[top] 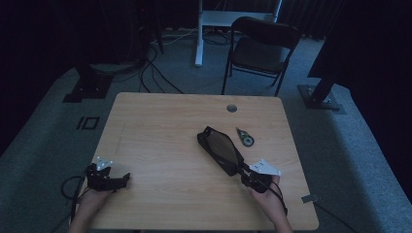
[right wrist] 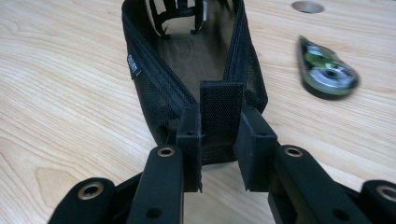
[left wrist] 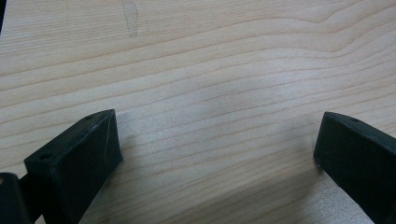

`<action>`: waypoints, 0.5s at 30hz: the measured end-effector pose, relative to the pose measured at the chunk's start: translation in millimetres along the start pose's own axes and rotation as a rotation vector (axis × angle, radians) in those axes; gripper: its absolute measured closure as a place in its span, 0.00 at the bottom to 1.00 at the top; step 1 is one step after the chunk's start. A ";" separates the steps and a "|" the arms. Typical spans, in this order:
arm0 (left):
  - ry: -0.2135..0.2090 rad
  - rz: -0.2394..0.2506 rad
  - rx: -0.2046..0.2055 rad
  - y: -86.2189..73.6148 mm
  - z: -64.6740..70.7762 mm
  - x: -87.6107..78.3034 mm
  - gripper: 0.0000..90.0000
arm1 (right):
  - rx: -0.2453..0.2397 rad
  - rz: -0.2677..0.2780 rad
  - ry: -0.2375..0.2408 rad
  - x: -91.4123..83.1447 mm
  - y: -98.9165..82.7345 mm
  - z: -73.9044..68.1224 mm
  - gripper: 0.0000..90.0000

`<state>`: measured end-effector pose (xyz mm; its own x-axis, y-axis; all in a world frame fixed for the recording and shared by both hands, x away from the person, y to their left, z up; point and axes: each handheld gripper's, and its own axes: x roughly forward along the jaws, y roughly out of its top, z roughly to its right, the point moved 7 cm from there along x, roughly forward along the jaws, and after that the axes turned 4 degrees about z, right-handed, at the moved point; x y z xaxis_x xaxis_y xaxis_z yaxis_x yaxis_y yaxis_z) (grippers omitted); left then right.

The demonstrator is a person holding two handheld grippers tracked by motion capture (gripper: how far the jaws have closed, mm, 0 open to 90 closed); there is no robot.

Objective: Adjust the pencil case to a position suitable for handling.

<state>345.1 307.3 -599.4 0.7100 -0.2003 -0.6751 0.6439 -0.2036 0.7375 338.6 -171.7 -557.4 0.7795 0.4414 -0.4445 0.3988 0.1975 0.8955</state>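
High view: right tongs [top: 241, 170] held the pouch [top: 219, 149] near the bench's [top: 160, 121] right edge, beside a tape roller [top: 245, 137]; left tongs [top: 127, 177] idled at the near-left corner.
Left gripper view: jaws wide, empty.
Right gripper view: jaws pinched only the pouch's tab [right wrist: 221, 112], which might have slipped; the open zip showed here.

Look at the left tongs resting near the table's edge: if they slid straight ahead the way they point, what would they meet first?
Probably nothing: the left tongs, open, point across bare table. The black mesh pouch lies farther off, seemingly outside that line, though depth is unclear.
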 end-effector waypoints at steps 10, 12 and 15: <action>0.000 0.000 0.000 0.0 0.0 0.0 0.01 | 0.037 0.011 -0.023 -19.0 -10.6 -0.8 0.81; 0.000 0.000 0.000 0.0 0.0 0.0 0.01 | 0.040 0.017 -0.036 -22.7 -12.1 -2.8 0.81; 0.000 0.000 0.000 0.0 0.0 0.0 0.01 | 0.038 0.022 -0.061 -27.6 -15.6 -5.4 0.81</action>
<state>345.1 307.3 -599.4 0.7099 -0.2002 -0.6752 0.6439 -0.2038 0.7374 308.3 -182.3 -559.0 0.8159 0.3910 -0.4259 0.3981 0.1542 0.9043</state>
